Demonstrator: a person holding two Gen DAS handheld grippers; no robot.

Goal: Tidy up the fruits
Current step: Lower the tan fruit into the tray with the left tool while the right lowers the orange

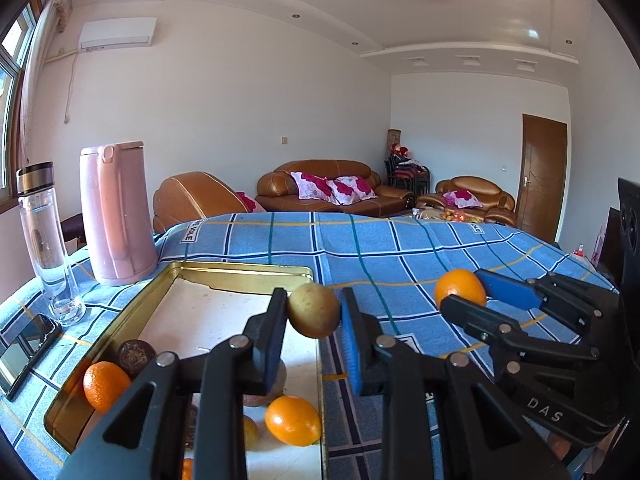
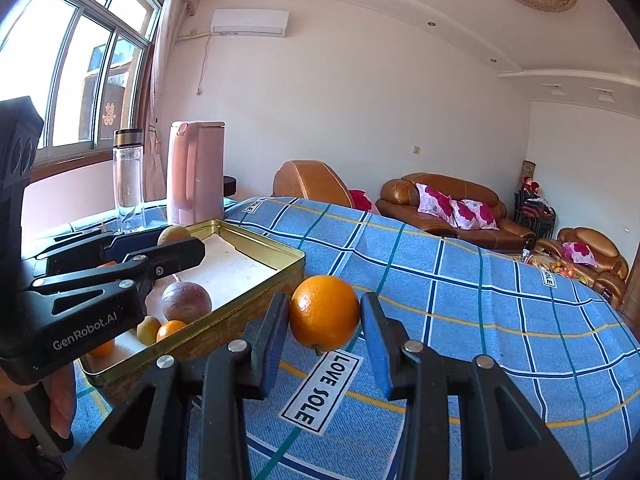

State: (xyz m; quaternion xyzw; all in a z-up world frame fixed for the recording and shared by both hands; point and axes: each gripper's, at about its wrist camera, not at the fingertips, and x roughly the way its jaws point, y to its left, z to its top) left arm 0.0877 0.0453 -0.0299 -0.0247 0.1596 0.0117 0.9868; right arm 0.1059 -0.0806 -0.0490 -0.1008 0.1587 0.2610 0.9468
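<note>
My left gripper [image 1: 314,312] is shut on a yellow-green fruit [image 1: 314,310] and holds it above the right rim of a gold metal tray [image 1: 240,270]. The tray holds two oranges [image 1: 105,385] [image 1: 293,421], a dark brown round fruit [image 1: 136,354] and others partly hidden by my fingers. My right gripper [image 2: 325,316] is shut on an orange [image 2: 324,312] and holds it above the blue checked cloth, just right of the tray [image 2: 256,276]. The left gripper [image 2: 176,246] with its fruit [image 2: 173,234] also shows in the right wrist view, over the tray.
A pink kettle [image 1: 116,212] and a clear bottle [image 1: 44,240] stand behind the tray at the left. A phone [image 1: 28,350] lies left of the tray. The blue checked cloth [image 1: 400,248] stretches right and back. Brown sofas [image 1: 332,186] stand beyond.
</note>
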